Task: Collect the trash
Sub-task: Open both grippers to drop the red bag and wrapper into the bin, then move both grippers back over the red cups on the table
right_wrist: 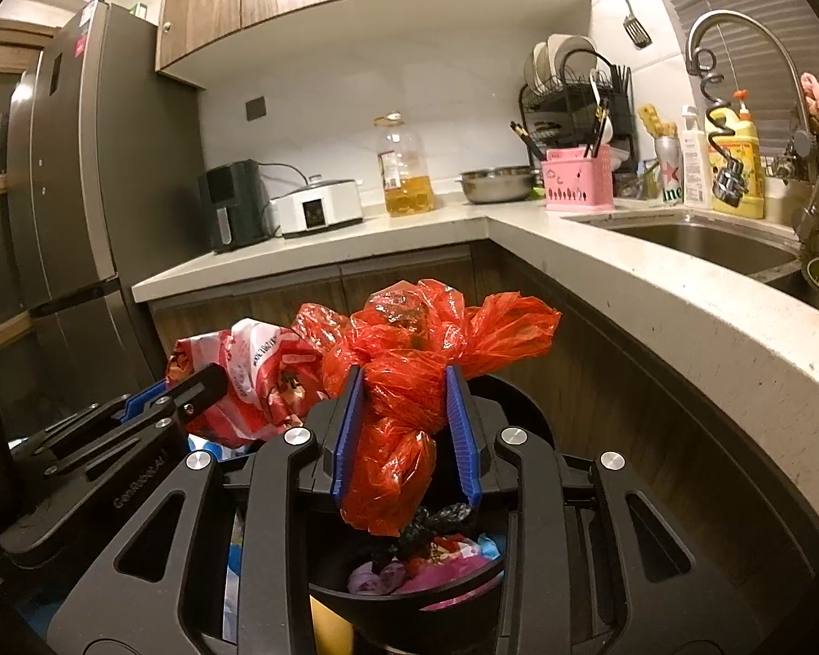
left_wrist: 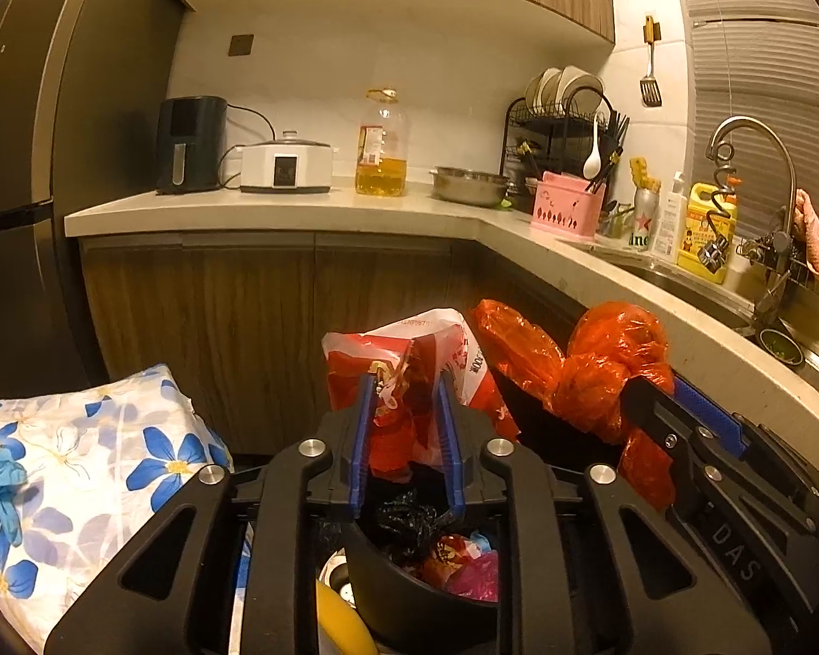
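Observation:
My left gripper (left_wrist: pixel 407 387) is shut on a red and white printed plastic bag (left_wrist: pixel 404 360) and holds it above a black trash bin (left_wrist: pixel 404 584). My right gripper (right_wrist: pixel 404 376) is shut on a tied orange plastic bag (right_wrist: pixel 409 349), also above the bin (right_wrist: pixel 409 600). The bin holds black, pink and red scraps. The orange bag (left_wrist: pixel 600 365) and the right gripper (left_wrist: pixel 699 426) show at the right of the left wrist view. The printed bag (right_wrist: pixel 251 376) and the left gripper (right_wrist: pixel 191 387) show at the left of the right wrist view.
An L-shaped counter (left_wrist: pixel 300 207) carries an air fryer (left_wrist: pixel 191 144), cooker (left_wrist: pixel 285 166), oil bottle (left_wrist: pixel 382 144), steel bowl (left_wrist: pixel 469 185) and dish rack (left_wrist: pixel 562 125). A sink (right_wrist: pixel 693 240) and tap are on the right. A fridge (right_wrist: pixel 76 191) stands left. A floral pillow (left_wrist: pixel 82 469) lies at lower left.

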Action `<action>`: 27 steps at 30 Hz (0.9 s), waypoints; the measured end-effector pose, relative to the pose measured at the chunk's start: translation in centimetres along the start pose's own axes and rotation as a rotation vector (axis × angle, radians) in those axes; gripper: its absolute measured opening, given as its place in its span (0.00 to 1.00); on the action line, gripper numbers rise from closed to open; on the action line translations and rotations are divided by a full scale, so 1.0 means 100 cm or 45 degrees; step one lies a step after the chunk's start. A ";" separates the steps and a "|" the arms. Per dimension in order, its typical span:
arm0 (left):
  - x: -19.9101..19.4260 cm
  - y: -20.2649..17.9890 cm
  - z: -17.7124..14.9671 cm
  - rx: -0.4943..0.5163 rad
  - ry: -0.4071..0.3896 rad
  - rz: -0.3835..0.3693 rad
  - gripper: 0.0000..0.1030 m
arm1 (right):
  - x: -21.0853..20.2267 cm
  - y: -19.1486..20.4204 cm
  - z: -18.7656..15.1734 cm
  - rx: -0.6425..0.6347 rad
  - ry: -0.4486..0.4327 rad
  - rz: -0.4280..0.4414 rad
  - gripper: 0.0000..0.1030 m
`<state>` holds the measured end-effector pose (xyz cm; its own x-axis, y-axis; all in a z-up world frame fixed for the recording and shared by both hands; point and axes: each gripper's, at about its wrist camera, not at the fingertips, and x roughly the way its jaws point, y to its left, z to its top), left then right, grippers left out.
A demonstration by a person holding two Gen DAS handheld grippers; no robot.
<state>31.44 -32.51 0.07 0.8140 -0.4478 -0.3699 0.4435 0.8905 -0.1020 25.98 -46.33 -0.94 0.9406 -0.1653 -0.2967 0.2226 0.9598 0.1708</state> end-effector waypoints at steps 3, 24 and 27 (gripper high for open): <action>0.003 0.000 -0.003 0.014 0.010 0.010 0.31 | 0.004 -0.003 -0.001 0.002 0.016 -0.010 0.37; -0.042 0.042 -0.038 -0.068 0.036 0.243 0.93 | -0.027 0.003 -0.015 0.004 0.027 -0.028 0.78; -0.058 0.046 -0.044 -0.065 0.032 0.285 0.94 | -0.037 0.009 -0.020 -0.003 0.026 -0.022 0.81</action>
<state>27.10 -25.41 -2.36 0.8799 -0.2372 -0.4117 0.2329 0.9706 -0.0613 22.21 -44.37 -1.54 0.9311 -0.1776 -0.3185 0.2384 0.9574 0.1630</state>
